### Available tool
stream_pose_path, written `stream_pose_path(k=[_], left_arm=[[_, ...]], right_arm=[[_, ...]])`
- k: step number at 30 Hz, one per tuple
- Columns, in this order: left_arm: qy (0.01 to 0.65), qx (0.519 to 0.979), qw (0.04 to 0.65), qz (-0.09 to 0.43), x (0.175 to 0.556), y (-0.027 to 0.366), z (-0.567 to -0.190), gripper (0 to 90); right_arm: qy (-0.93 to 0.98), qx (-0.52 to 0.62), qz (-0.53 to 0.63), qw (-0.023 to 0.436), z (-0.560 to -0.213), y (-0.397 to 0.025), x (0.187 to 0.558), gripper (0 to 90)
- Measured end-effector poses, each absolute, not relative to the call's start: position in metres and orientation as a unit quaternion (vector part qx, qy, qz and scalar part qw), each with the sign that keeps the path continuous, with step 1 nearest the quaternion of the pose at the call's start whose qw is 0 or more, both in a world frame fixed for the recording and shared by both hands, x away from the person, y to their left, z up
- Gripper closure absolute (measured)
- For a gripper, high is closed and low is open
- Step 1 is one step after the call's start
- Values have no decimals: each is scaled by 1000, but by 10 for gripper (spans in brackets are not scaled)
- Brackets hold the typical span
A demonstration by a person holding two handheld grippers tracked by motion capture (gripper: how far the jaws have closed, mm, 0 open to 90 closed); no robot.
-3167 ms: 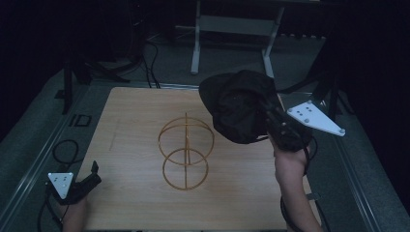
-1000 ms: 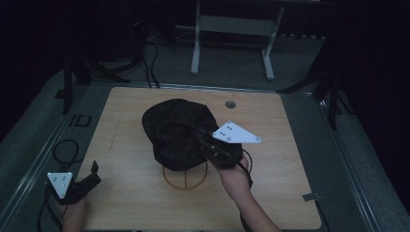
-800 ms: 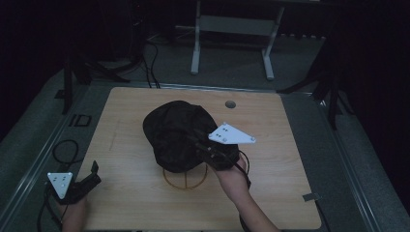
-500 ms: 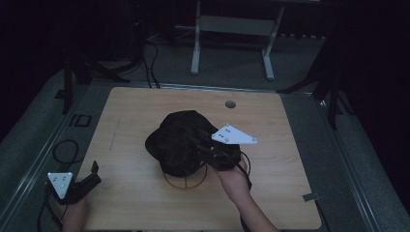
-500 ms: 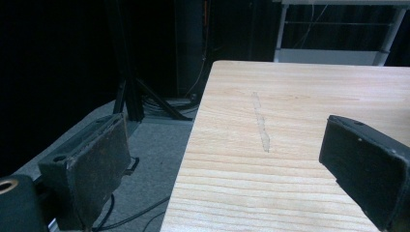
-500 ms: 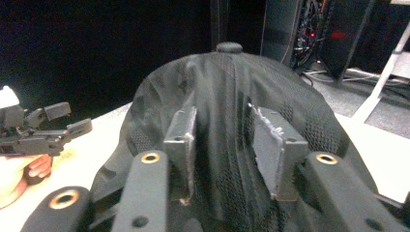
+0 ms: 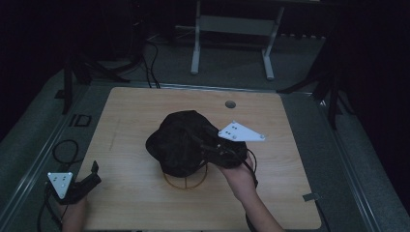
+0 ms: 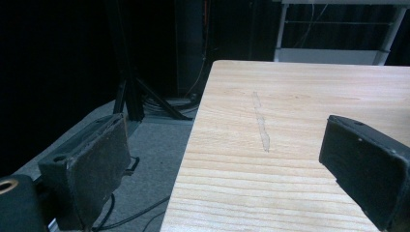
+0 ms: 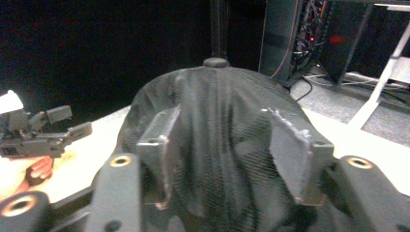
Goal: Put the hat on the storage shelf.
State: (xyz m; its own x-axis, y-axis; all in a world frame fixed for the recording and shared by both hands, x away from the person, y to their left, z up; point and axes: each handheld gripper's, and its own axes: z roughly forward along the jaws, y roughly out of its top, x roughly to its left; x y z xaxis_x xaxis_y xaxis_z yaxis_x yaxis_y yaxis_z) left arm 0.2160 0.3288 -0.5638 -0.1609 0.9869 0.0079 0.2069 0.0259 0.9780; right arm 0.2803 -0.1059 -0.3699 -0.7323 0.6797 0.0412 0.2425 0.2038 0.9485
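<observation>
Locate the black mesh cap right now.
In the high view the black mesh cap sits mid-table over the round wire stand, pinched at its right side by the right gripper, well apart from the left gripper at the near-left corner.

The cap (image 7: 181,140) is black, with a fine mesh weave. The wire stand (image 7: 186,180) under it is golden yellow, and the table (image 7: 140,111) is pale wood with visible grain.

The black cap (image 7: 181,142) hides all but the bottom ring of the wire stand (image 7: 186,180), and covers the right gripper (image 7: 212,149) jaw tips.
</observation>
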Motion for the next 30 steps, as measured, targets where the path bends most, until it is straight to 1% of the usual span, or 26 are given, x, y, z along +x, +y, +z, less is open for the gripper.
stream_pose_path(k=[1, 2, 5, 7, 11, 12, 14, 21, 22, 30], left_arm=[[591, 505, 405, 481, 216, 329, -564, 45], [591, 505, 405, 481, 216, 329, -564, 44], [591, 505, 405, 482, 216, 329, -564, 44], [591, 505, 404, 482, 216, 329, -564, 44], [590, 504, 405, 483, 216, 329, -564, 45], [590, 504, 405, 483, 216, 329, -564, 45], [590, 505, 405, 483, 216, 329, -564, 45], [589, 504, 407, 484, 215, 328, -564, 45], [589, 503, 407, 484, 215, 328, -564, 44], [588, 503, 407, 485, 215, 328, -564, 44]], right_arm=[[752, 306, 549, 200, -369, -108, 281, 406], [752, 306, 549, 200, -369, -108, 281, 406], [757, 300, 546, 197, -366, -114, 282, 322], [751, 305, 551, 197, -365, -119, 282, 297], [749, 305, 554, 195, -364, -130, 283, 209], [751, 303, 553, 196, -364, -132, 284, 199], [751, 307, 549, 203, -365, -138, 284, 187], [745, 314, 552, 205, -372, -158, 287, 157], [746, 313, 549, 212, -373, -160, 286, 145], [739, 326, 540, 238, -388, -185, 288, 140]])
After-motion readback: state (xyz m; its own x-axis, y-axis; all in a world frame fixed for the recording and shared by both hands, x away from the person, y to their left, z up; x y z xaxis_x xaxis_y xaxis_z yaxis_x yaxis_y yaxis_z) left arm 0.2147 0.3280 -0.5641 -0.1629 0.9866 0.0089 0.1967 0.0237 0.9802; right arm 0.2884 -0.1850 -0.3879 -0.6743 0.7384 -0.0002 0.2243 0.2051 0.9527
